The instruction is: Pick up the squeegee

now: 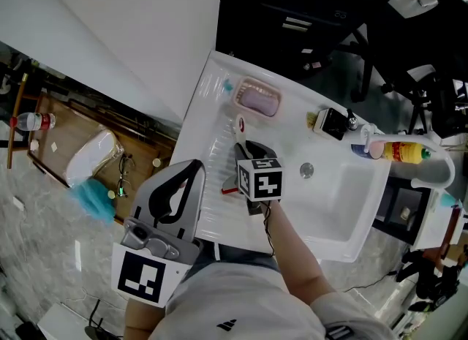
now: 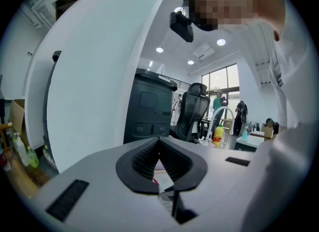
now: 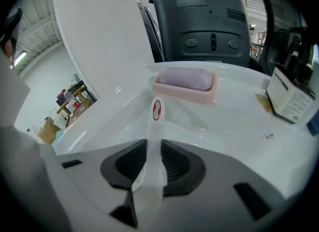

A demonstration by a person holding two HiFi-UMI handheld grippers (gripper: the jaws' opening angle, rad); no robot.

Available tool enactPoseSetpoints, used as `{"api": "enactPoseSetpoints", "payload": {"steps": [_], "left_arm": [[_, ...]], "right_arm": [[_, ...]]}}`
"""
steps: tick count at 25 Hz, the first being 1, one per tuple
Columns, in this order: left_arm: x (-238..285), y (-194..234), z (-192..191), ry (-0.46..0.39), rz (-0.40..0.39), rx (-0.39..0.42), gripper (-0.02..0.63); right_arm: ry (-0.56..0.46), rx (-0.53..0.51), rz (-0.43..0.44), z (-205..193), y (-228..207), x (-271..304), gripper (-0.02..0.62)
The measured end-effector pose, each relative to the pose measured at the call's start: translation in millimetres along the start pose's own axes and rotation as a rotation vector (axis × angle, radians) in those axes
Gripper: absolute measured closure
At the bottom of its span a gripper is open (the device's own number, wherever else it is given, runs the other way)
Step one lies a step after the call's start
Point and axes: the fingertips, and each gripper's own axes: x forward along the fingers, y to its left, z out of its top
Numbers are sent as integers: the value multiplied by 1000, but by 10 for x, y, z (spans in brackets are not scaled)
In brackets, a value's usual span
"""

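The squeegee lies on the ribbed drainboard of the white sink unit (image 1: 212, 207). Its translucent white handle (image 3: 156, 121) ends in a red-ringed hanging hole, which also shows in the head view as the squeegee tip (image 1: 240, 123). My right gripper (image 3: 154, 156) points steeply down at it, and the handle stands between the two black pads, touching both. In the head view the right gripper (image 1: 248, 150) hides most of the tool. My left gripper (image 1: 191, 167) hovers off the counter's left edge, its jaws (image 2: 158, 146) meeting at the tips with nothing between them.
A pink soap bar in its dish (image 1: 257, 99) sits just beyond the squeegee's tip. To the right are the basin with its drain (image 1: 307, 171), a black-and-white box (image 1: 333, 123), a yellow bottle (image 1: 404, 153) and the faucet (image 1: 431, 167). A white wall panel (image 1: 131, 31) runs along the left.
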Motion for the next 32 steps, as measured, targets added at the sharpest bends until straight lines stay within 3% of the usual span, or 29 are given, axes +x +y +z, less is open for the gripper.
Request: {"api": "enactPoseSetpoints", "payload": {"steps": [10,32], "left_arm": [[14,-144,102,-21,-61,15,600],[248,-854,371,-70,-362,72,600]], "right_arm": [[-122,21,12,216,42,-372,494],[-478,107,-31,644,-6,-1769,494]]}}
